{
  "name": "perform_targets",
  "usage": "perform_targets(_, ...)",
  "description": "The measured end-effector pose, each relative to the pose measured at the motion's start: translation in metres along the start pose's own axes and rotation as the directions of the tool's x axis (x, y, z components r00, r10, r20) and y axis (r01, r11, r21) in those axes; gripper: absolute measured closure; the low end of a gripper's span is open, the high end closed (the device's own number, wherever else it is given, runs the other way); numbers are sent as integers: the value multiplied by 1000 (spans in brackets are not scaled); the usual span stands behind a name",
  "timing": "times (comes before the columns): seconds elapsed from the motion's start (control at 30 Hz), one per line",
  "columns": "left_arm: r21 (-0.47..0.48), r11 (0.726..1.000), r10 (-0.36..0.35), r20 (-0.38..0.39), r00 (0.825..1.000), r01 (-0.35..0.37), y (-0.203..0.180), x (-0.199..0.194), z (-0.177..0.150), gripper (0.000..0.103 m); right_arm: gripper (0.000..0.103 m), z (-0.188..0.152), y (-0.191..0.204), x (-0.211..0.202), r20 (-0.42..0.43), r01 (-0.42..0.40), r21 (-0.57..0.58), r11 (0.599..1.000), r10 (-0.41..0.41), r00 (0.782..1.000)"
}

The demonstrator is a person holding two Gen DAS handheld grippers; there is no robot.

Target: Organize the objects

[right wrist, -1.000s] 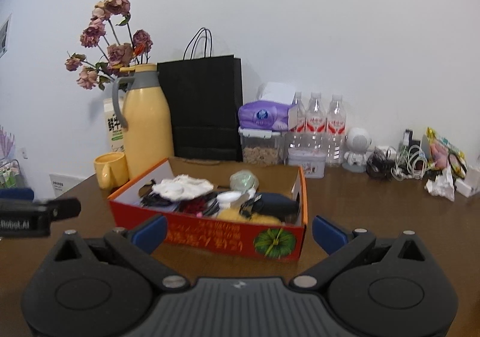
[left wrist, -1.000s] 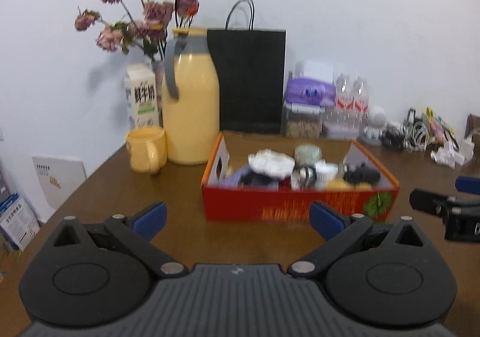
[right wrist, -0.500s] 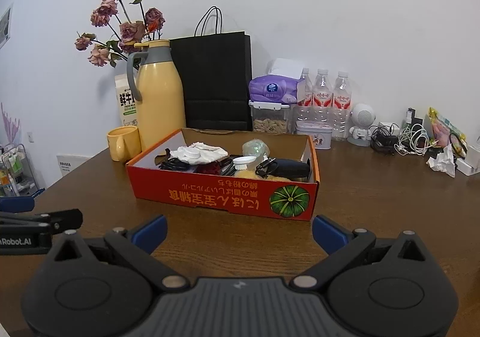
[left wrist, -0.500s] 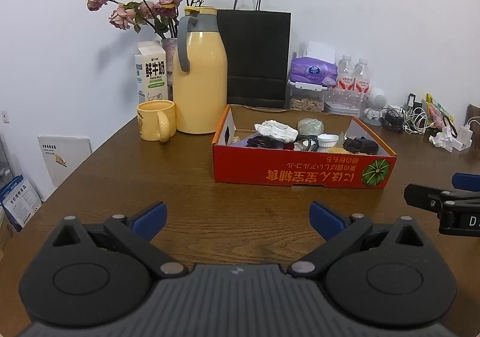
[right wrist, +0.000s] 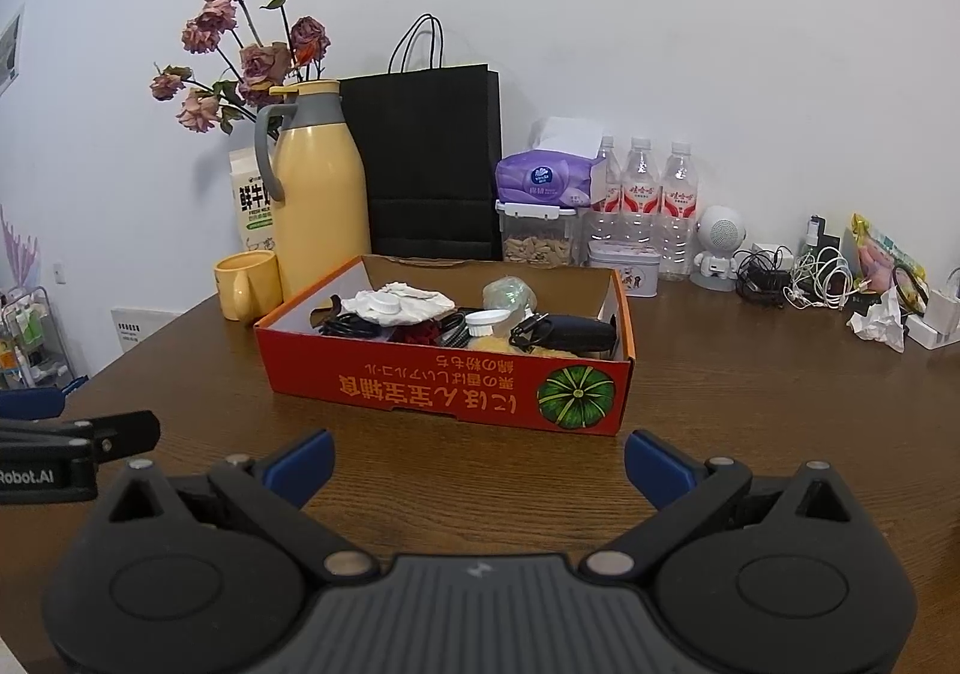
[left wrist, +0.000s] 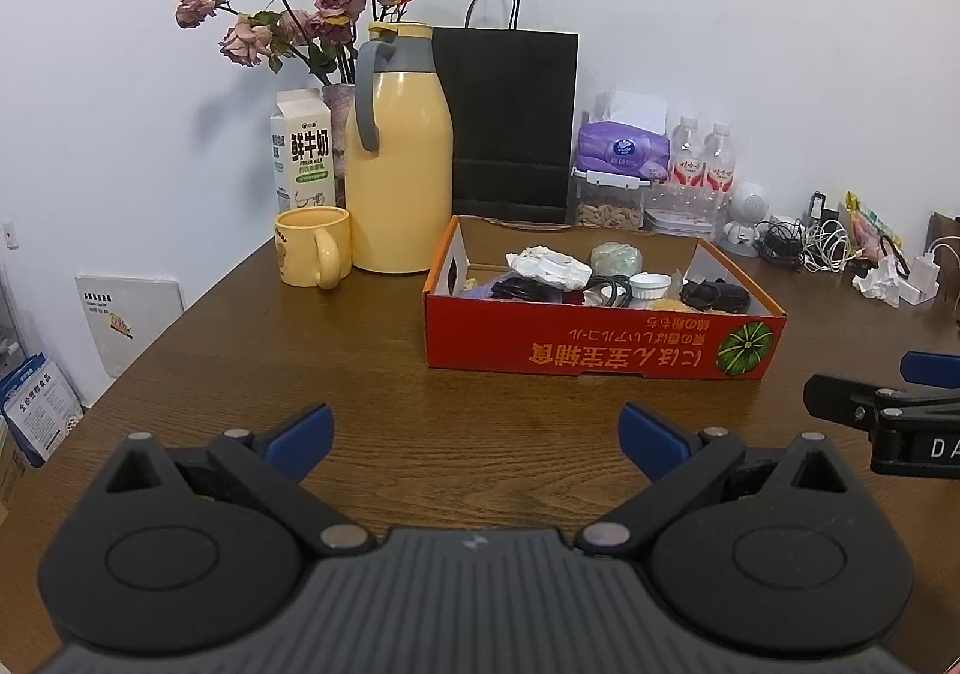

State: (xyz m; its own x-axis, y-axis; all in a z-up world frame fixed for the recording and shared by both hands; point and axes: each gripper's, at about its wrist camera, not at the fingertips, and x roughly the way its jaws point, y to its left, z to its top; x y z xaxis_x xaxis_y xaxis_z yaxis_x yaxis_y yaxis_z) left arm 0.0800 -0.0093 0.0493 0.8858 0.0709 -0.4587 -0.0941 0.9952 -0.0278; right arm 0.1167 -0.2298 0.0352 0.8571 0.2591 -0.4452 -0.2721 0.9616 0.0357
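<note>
Box: red cardboard box (left wrist: 591, 353) lies ahead of both claws, long axis across.
Left claw: left gripper (left wrist: 474, 437) released, empty.
Right claw: right gripper (right wrist: 477, 461) released, empty.
Right view only: third water bottle (right wrist: 681, 194).

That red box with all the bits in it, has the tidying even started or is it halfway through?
It looks barely started. Done: nothing obvious; the red box is crowded with a white cloth, cables and a black pouch. In hand: nothing; the left gripper and right gripper are both open and empty, short of the box. Left: apparently all the sorting.
</note>
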Motion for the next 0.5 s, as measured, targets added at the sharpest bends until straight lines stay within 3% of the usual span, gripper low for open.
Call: perform_targets(0.5, -1, 1000, 2, -1, 1000, -2, -1, 2, 0, 0, 0, -1, 0, 0, -2, -1, -1, 1000, 1, 1000)
